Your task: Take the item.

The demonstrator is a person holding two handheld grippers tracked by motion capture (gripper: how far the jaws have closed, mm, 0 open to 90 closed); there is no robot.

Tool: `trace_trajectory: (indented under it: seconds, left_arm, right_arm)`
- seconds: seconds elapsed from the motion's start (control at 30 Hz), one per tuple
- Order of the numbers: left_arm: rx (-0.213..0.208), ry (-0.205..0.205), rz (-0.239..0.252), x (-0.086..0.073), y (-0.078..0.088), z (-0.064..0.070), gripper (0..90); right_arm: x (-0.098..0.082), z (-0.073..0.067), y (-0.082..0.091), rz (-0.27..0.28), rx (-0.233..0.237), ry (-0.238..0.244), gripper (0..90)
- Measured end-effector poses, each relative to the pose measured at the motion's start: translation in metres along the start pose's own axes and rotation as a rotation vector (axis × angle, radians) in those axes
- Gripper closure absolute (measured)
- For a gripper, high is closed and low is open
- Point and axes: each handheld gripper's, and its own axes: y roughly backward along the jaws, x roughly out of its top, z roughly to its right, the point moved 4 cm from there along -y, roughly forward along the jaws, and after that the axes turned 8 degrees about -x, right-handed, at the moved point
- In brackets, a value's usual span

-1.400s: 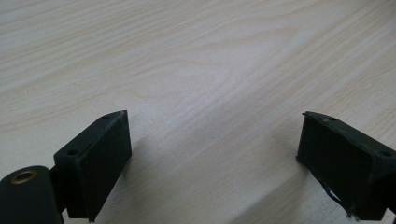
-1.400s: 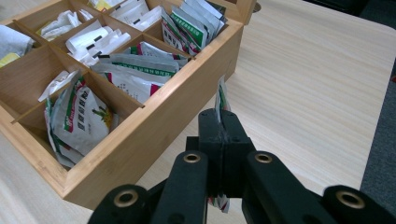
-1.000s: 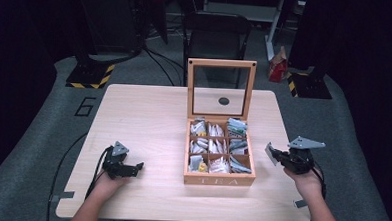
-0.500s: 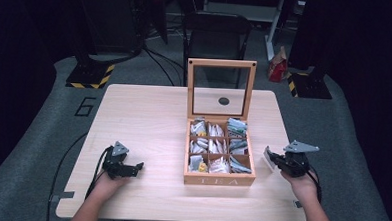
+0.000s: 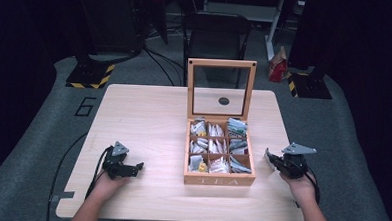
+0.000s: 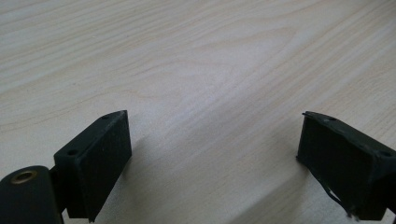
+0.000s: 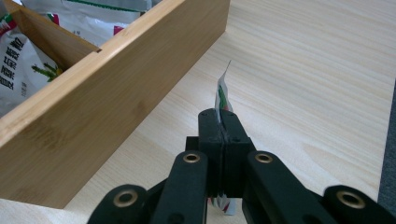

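1. Nearest, the right gripper (image 7: pixel 223 122) has its jaws pressed together on a tea sachet (image 7: pixel 222 93); the sachet stands on edge, its long axis running forward out past the fingertips.
2. Just beside it, toward the person's left, rises the side wall of the tea box (image 7: pixel 116 88), whose compartments look like the sachet's likely destination or source.
3. Farther across the table (image 5: pixel 149 113), the left gripper (image 5: pixel 134 168) rests wide open and empty, well apart from the box.
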Motion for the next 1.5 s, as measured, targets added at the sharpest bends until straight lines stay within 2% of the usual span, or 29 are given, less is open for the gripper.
trace_trajectory:
  seconds: [0.2,0.67,0.97,1.3,1.5]
  left_arm:
    - [0.000,-0.001,0.000,0.000,0.000,0.000,9.4]
    - [0.000,0.000,0.001,0.000,0.000,0.000,9.4]
    - [0.002,-0.005,0.004,0.000,0.000,0.000,9.4]
    - [0.000,-0.001,0.000,0.000,0.000,0.000,9.4]
    - [0.002,-0.005,0.003,0.000,0.000,0.000,9.4]
  right_arm:
    - [-0.003,-0.004,-0.003,-0.023,0.016,0.020,89.1]
    - [-0.010,-0.013,-0.010,-0.025,0.054,0.008,87.2]
    - [-0.013,-0.018,-0.013,-0.034,0.049,0.033,83.9]
    - [-0.015,-0.020,-0.014,-0.041,0.056,0.041,81.4]
    - [-0.015,-0.022,-0.015,-0.046,0.043,0.058,79.2]
